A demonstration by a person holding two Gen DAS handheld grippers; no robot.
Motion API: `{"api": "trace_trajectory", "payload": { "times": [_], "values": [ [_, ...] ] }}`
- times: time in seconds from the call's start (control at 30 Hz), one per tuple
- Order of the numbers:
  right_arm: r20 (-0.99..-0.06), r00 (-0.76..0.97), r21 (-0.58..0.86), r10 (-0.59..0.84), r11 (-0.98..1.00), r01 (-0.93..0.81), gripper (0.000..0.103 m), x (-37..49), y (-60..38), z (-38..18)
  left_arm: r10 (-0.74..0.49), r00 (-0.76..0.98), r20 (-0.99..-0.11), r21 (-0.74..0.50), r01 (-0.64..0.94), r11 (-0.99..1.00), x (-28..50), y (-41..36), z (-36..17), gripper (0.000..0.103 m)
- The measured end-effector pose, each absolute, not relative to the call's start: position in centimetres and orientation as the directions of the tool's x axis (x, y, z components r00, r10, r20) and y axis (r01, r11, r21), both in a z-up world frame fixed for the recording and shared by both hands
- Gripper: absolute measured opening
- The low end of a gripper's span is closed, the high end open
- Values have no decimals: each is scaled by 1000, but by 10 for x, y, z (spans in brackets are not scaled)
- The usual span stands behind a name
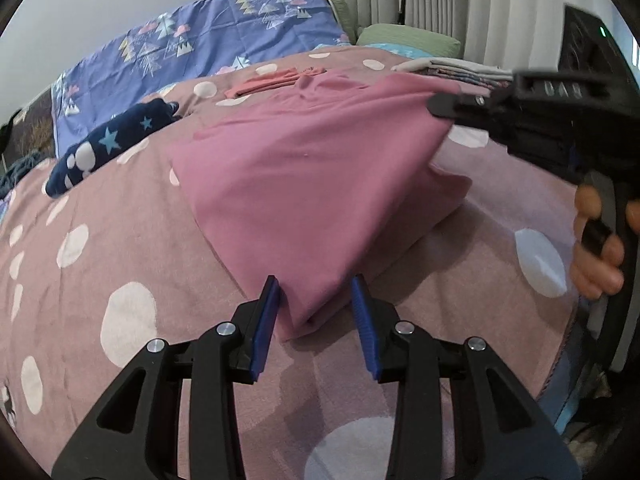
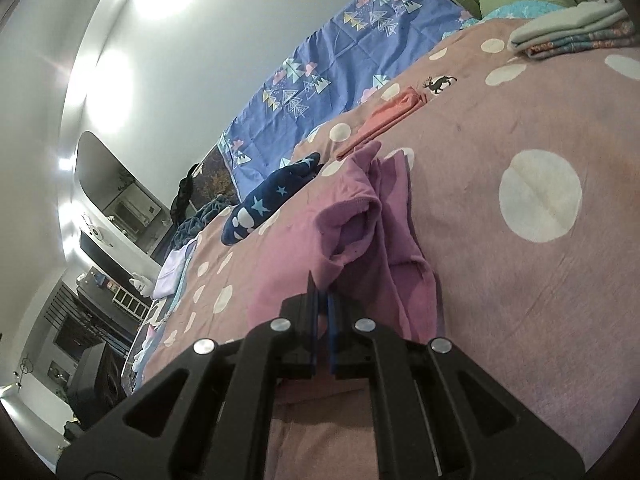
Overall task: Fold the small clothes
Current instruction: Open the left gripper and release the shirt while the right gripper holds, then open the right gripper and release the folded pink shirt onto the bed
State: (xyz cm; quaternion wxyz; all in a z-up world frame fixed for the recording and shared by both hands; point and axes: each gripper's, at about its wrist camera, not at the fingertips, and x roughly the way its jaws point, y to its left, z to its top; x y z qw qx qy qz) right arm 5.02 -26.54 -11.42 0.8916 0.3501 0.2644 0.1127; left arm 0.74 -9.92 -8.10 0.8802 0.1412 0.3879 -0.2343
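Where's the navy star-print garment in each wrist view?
Left wrist: navy star-print garment lies left of centre, on the dotted bedspread, left of the pink garment.
Right wrist: it sits left of centre, up-left of the pink garment.
Shared landmark: blue tree-print sheet behind it.

We looked from the left wrist camera low over the near edge of the bedspread, facing across it toward the blue sheet along the far edge, with the pink garment close ahead. From the right wrist camera we sat rolled and nearer still, almost on the garment. Both views shared that garment, the navy star cloth and the folded stack at the far corner.
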Motion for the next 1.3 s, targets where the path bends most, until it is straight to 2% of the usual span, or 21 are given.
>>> {"api": "trace_trajectory", "payload": {
  "times": [0.07, 0.23, 0.4, 0.53, 0.6, 0.7, 0.73, 0.8, 0.93, 1.03, 1.1, 1.13, 1.2, 1.3],
  "values": [
    [-397, 835, 679, 382, 734, -13, 4, 52, -265, -113, -283, 600, -748, 90, 514, 853, 6, -100, -84, 38],
    [-405, 829, 685, 386, 728, -4, 4, 53, -268, -115, -121, 667, -735, 204, 389, 898, 15, -93, -92, 41],
    [-419, 837, 662, 353, 749, 15, 3, 46, -272, -112, -105, 664, -740, 210, 376, 903, 12, -82, -95, 41],
    [-557, 769, 630, 314, 763, 145, 3, 49, -274, -143, -120, 651, -750, 184, 379, 907, 8, -76, -99, 41],
    [-594, 738, 633, 321, 753, 182, 3, 49, -276, -161, -146, 639, -755, 153, 389, 908, 8, -71, -98, 41],
    [-588, 735, 639, 338, 751, 166, 5, 45, -279, -163, -266, 555, -788, 29, 465, 885, 3, -63, -94, 38],
    [-588, 737, 630, 335, 761, 157, 11, 43, -280, -158, -303, 528, -793, -10, 487, 874, 1, -60, -91, 38],
    [-589, 746, 605, 310, 781, 153, 14, 40, -281, -151, -344, 516, -785, -45, 506, 861, -5, -55, -82, 38],
    [-542, 787, 568, 293, 819, 86, 14, 38, -277, -131, -320, 614, -722, 9, 471, 882, 2, -53, -57, 38],
    [-501, 803, 548, 322, 837, 6, 14, 40, -266, -122, -311, 637, -706, 12, 449, 893, 27, -62, -60, 40],
    [-539, 783, 504, 310, 864, 5, 14, 46, -258, -126, -288, 588, -756, 15, 455, 890, 42, -72, -80, 40],
    [-604, 747, 471, 278, 881, 52, 12, 52, -257, -135, -253, 548, -797, 34, 458, 888, 48, -79, -99, 42],
    [-675, 688, 467, 267, 876, 120, 3, 60, -262, -156, -226, 596, -771, 73, 434, 898, 42, -81, -108, 49],
    [-660, 695, 488, 287, 866, 106, 3, 56, -271, -156, -246, 584, -774, 37, 430, 902, 42, -74, -105, 52]
  ]
}}
